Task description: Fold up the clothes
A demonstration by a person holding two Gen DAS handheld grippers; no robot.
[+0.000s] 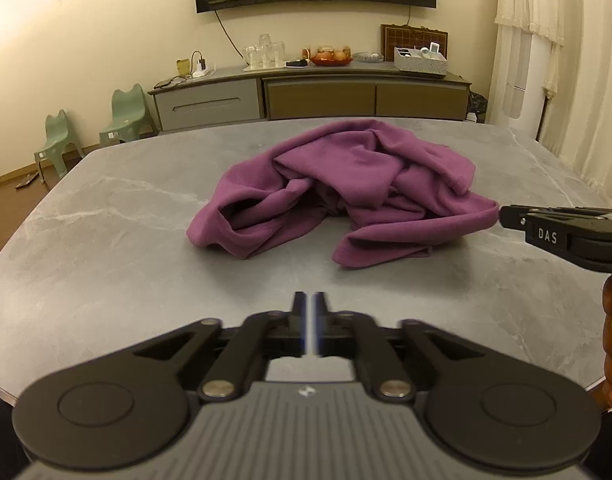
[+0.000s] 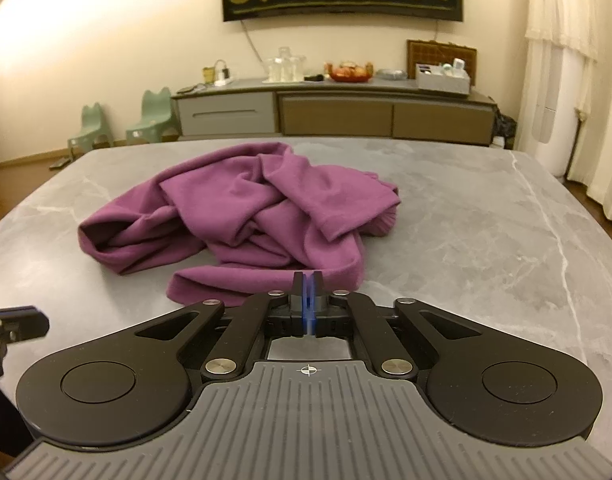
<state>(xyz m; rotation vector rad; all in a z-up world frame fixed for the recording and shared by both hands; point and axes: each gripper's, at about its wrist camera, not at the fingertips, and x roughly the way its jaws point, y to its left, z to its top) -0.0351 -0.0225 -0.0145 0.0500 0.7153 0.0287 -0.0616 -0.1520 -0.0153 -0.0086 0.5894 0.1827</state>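
Note:
A crumpled purple garment [image 1: 345, 188] lies in a heap on the grey marble table [image 1: 106, 240]; it also shows in the right wrist view [image 2: 266, 216]. My left gripper [image 1: 309, 300] is shut and empty, hovering over bare table in front of the garment, apart from it. My right gripper [image 2: 307, 278] is shut on the garment's near right edge. In the left wrist view the right gripper [image 1: 501, 216] enters from the right, its tip pinching the cloth's corner, which is pulled slightly toward it.
The table's right half [image 2: 485, 240] is bare marble. Behind the table stands a long sideboard [image 1: 313, 92] with glasses, fruit and a box. Two small green chairs [image 1: 90, 128] stand at the far left. Curtains [image 1: 565, 60] hang at the right.

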